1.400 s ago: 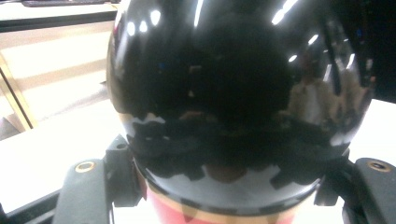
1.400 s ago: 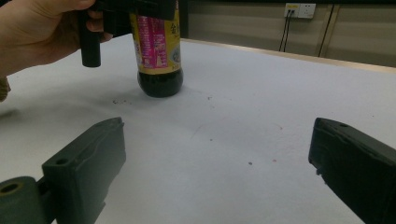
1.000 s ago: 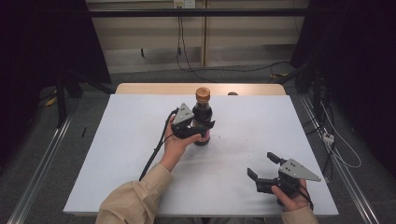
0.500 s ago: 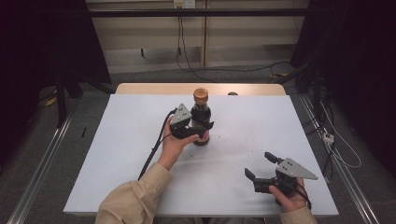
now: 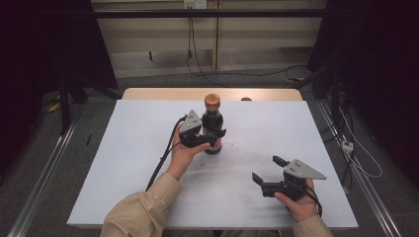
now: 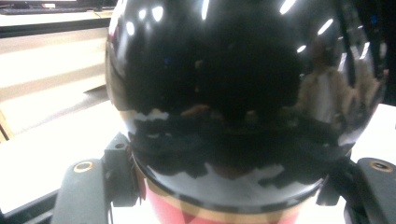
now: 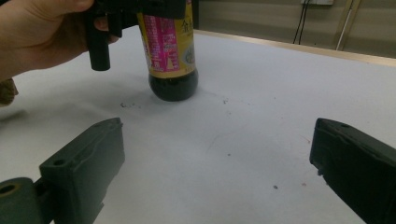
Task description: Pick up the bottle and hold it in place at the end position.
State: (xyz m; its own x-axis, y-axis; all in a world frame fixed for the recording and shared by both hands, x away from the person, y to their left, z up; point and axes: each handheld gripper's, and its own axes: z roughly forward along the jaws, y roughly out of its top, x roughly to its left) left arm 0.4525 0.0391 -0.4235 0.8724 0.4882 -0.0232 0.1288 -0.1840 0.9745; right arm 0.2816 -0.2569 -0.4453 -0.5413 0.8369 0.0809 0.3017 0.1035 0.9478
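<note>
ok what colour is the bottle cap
Orange-brown; the cap on the bottle shows best in the high view.

White table (image 5: 123, 163), dark floor cables (image 5: 257, 74)

Item: dark sauce bottle (image 7: 171, 51), one label (image 7: 168, 39). Label ground yellow with a magenta panel carrying small white print, too fine to read. One large dark Chinese character, apparently "金", stands at the label's upper right in the right gripper view. No other text, brand, number or sign is legible.
</note>
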